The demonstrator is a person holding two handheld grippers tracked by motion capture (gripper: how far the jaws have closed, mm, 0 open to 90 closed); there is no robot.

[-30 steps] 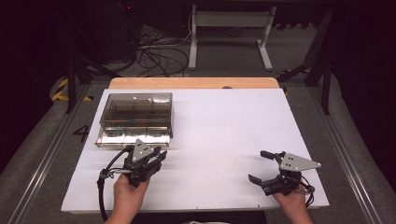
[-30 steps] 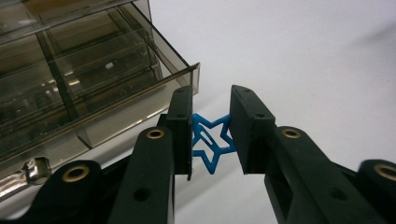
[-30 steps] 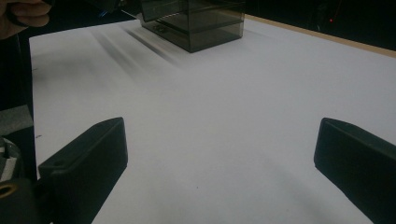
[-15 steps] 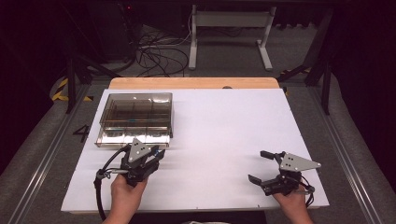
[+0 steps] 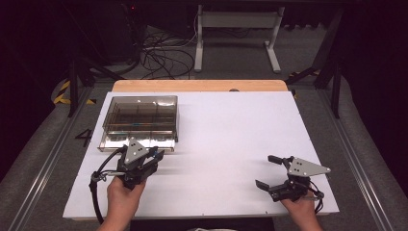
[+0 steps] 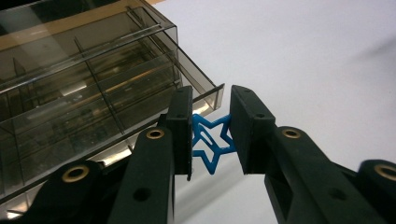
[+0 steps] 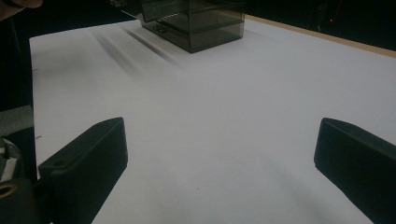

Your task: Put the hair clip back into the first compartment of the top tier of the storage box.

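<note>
A small blue star (image 6: 212, 142) is pinched between the two black jaws of my left gripper (image 6: 211, 122), which is shut on it just above the white sheet. That gripper (image 5: 155, 155) sits at the near right corner of a smoky clear compartment box (image 5: 139, 120), whose front wall (image 6: 93, 116) stands close to the left of the jaws. My right gripper (image 5: 265, 171) rests low at the near right of the table, open wide. Between its jaws (image 7: 219, 154) there is only bare white sheet.
A white sheet (image 5: 231, 125) covers the table, with a strip of wooden edge (image 5: 197, 85) at the far side. The compartment box (image 7: 196, 21) stands far off in the right gripper view. Cables and a metal stand's legs (image 5: 235, 38) lie on the floor beyond.
My left gripper has drifted slightly to the left along the box's front, still holding the star. The right gripper has stayed where it was.
</note>
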